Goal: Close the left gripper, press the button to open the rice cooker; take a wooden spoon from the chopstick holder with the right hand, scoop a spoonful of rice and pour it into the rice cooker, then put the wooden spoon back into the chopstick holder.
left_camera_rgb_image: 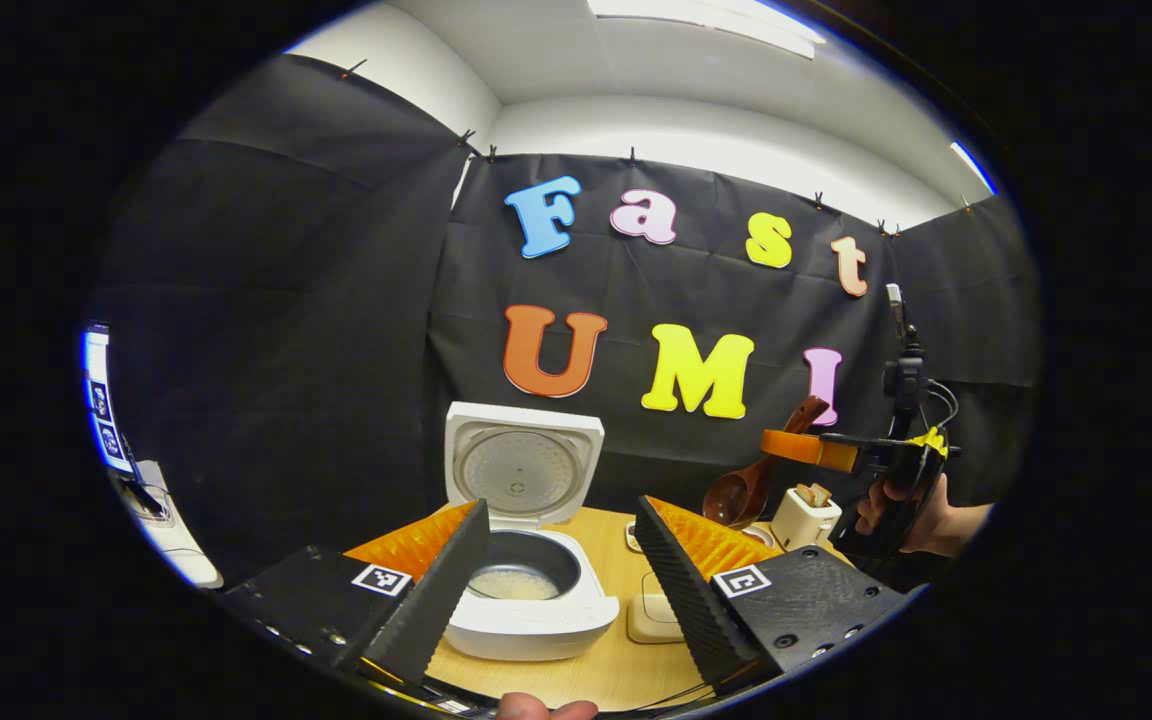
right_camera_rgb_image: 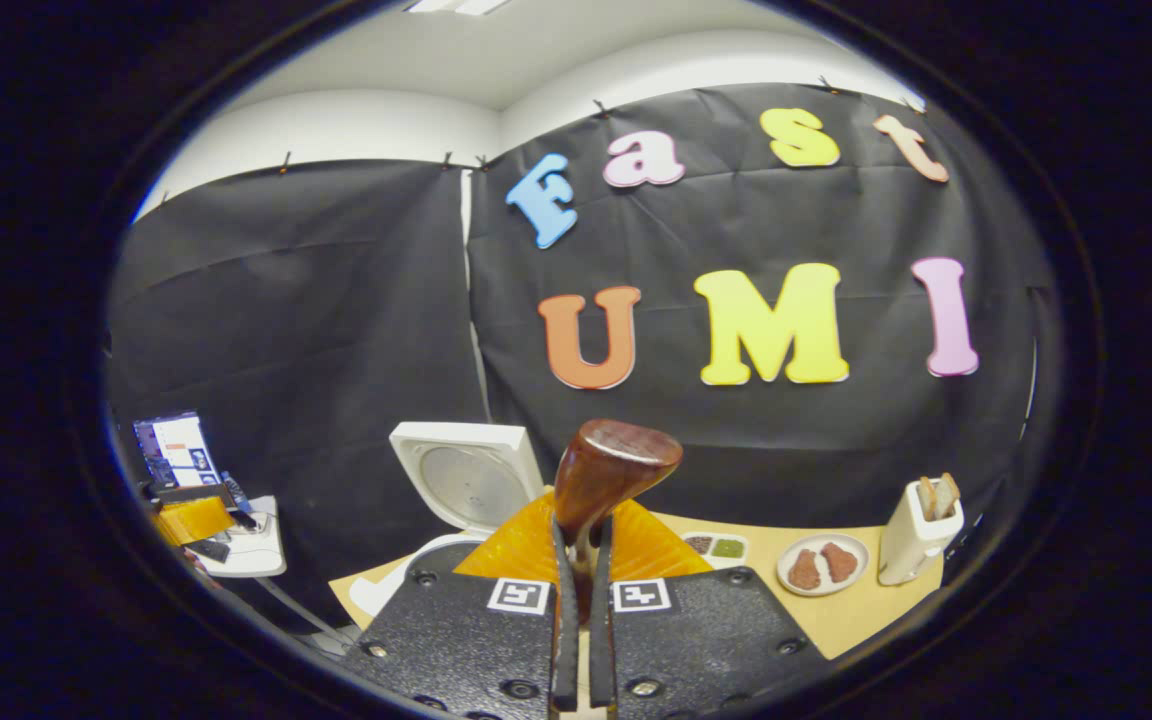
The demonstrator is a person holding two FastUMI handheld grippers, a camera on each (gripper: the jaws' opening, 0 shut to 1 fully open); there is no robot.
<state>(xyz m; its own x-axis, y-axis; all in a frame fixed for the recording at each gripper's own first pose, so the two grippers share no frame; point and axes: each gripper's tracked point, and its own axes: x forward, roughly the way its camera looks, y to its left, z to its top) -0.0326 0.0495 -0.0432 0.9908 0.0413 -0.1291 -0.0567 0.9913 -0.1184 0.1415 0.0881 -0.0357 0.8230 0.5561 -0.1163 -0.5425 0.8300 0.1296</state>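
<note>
- Here, in the left gripper view, the left gripper has its jaws spread wide with nothing between them, hanging over the near edge of the wooden table.
- The rice cooker stands on the table straight ahead between those fingers, its lid swung up and standing upright at the far side.
- Its dark inner pot is exposed, with a pale layer of rice lying in the bottom.
- To the right in the same view, a hand holds the right gripper raised above the table, clamped on the wooden spoon.
- The spoon hangs tilted, bowl down and to the left, handle end up, well right of the cooker.
- Just below it sits the white chopstick holder, with sticks poking from its top.
- In the right gripper view, the right gripper is closed tightly on the wooden spoon, whose rounded end rises above the fingers.
- The chopstick holder stands far right there, a plate with brownish pieces to its left, and the open cooker on the left.
</note>
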